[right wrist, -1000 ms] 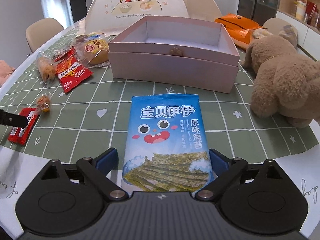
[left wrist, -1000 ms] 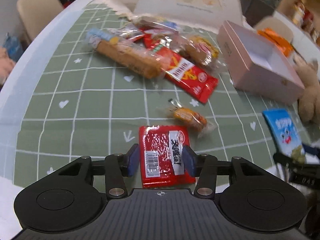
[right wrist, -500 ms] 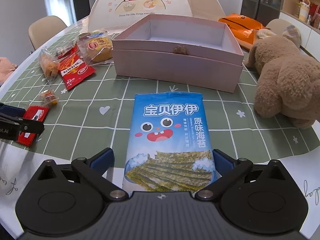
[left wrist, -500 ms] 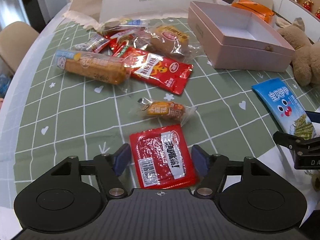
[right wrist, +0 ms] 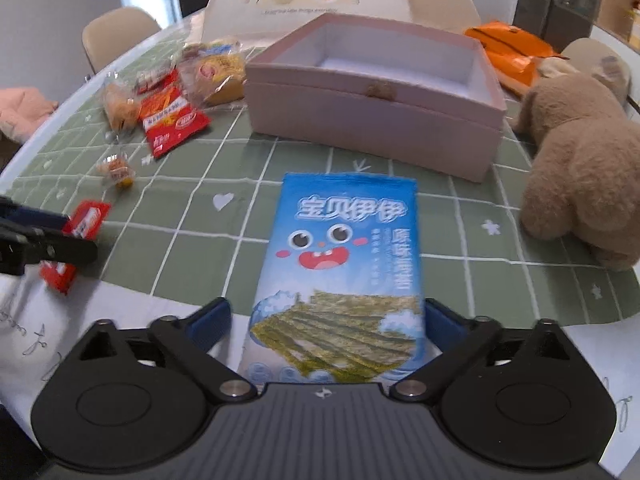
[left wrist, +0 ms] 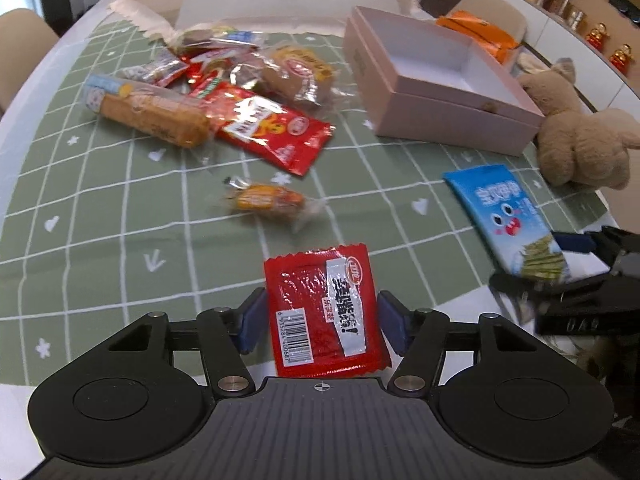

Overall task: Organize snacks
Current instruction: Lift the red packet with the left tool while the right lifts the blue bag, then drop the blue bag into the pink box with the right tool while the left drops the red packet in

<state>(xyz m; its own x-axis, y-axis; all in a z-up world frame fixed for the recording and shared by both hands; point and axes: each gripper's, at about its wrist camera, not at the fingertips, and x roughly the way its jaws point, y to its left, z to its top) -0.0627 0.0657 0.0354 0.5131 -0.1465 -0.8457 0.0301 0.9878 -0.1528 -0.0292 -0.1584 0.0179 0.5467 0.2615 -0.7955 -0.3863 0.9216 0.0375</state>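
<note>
two grippers over a green grid tablecloth (left wrist: 120, 208), each straddling one packet. left gripper (left wrist: 320, 322): blue pads stand either side of a small red snack packet (left wrist: 324, 308) with barcode and white label; a narrow gap shows at both packet edges, so the pads do not press on it; the jaws have just been closing a little from their widest, with the packet lying flat on the cloth between them. right gripper (right wrist: 328, 326): jaws likewise wide and just eased inward a little, around the lower end of a blue seaweed packet (right wrist: 340, 256) with a cartoon face; a gap shows at the left pad, the right pad sits just beside the packet edge, contact there cannot be told; the packet lies flat. in the left wrist view the seaweed packet lies at 3 o'clock from the red packet and the right gripper's black frame at 4 o'clock. a small orange wrapped candy (left wrist: 266, 200) sits at 11 o'clock of the red packet, apart from it. farther at 11 o'clock, a heap of snacks: long biscuit pack (left wrist: 148, 112), red chip bag (left wrist: 272, 128), wrapped cake (left wrist: 300, 70). an open pink box (right wrist: 376, 92), nothing visible inside, stands at 12 o'clock of the seaweed packet; a brown plush bear (right wrist: 580, 184) at 2 o'clock.
</note>
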